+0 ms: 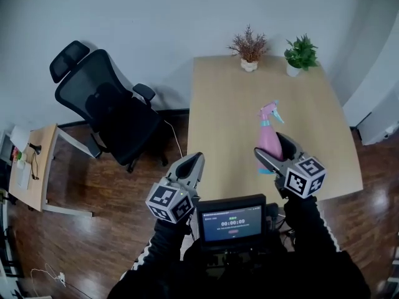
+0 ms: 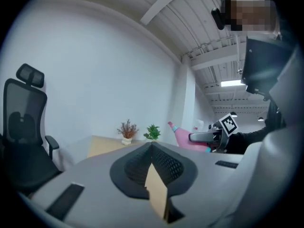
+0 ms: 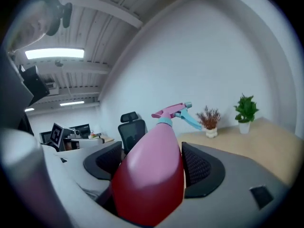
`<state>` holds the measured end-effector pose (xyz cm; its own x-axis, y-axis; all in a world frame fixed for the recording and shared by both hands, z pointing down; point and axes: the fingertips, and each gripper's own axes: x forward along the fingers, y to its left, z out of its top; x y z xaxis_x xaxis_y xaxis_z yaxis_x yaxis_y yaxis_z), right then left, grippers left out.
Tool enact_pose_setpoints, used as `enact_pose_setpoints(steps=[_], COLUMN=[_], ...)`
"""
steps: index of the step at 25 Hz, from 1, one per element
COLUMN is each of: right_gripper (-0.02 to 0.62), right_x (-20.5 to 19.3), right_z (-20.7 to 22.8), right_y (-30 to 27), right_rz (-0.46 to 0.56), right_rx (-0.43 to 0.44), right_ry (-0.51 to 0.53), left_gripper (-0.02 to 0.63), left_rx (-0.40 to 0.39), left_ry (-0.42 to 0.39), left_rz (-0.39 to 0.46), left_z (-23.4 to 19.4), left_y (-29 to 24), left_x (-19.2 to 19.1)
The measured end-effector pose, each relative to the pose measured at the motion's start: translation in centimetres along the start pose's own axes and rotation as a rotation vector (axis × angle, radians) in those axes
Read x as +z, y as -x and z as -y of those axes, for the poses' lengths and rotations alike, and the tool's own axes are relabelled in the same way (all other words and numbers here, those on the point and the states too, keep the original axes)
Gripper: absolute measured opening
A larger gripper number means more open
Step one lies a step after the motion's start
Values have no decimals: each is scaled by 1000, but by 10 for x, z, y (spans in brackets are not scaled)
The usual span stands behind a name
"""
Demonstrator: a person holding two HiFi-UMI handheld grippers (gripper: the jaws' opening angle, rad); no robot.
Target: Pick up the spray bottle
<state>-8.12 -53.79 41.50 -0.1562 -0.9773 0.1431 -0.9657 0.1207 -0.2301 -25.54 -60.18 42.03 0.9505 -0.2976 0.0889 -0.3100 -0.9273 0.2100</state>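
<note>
**Status of grippers**
- The right gripper (image 1: 277, 154) is clamped on the pink spray bottle (image 1: 269, 137). In the right gripper view, the two ribbed pads (image 3: 198, 167) press the bottle body (image 3: 153, 172) from both sides.
- The left gripper (image 1: 194, 162) has its jaws together. The left gripper view shows the pads meeting at the tip (image 2: 152, 148) with nothing between them. It is held off the near left edge of the surface, above the floor.

**Position of the task item**
- The bottle sits in the right gripper over the near right part of the wooden surface (image 1: 230, 104), leaning, with the pink head and blue trigger (image 3: 183, 113) pointing away from the person.
- In the left gripper view the bottle (image 2: 183, 137) is tilted and looks clear of the surface. Contact at the base cannot be confirmed.

**Other items**
- A pot of dried plant (image 1: 249, 50) and a green potted plant (image 1: 300, 53) stand at the far edge, well apart from the bottle.
- An office chair (image 1: 106, 108) stands to the left of the surface.

**Step in hand**
- The grasp appears complete and the lift is either under way or done.

**Next move**
- Keep the clamp steady and raise the bottle straight up.
- Correct the tilt if any liquid is inside.
- The smooth, tapering body could slide in the pads if the grip loosens.
</note>
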Motion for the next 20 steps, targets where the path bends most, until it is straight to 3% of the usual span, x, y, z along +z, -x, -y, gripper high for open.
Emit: enact_pose_setpoints(steps=[7,10,16,20], right_gripper=[397,396,396,396], right_x=[58,65,71,76], right_z=[-1,20,1,1], right_y=[79,119,113,116], right_rz=[190,229,266,291], right_rx=[-35,-43,-47,-66], right_ry=[156,176,209,210], left_gripper=[0,0,0,0], left_rx=[20,30,6,5], left_ry=[-139,-130,-98,-122], left_rz=[66,72,72,73], left_z=[42,72,61,64], left_y=[1,-18,-6,-6], left_x=[31,30,27,29])
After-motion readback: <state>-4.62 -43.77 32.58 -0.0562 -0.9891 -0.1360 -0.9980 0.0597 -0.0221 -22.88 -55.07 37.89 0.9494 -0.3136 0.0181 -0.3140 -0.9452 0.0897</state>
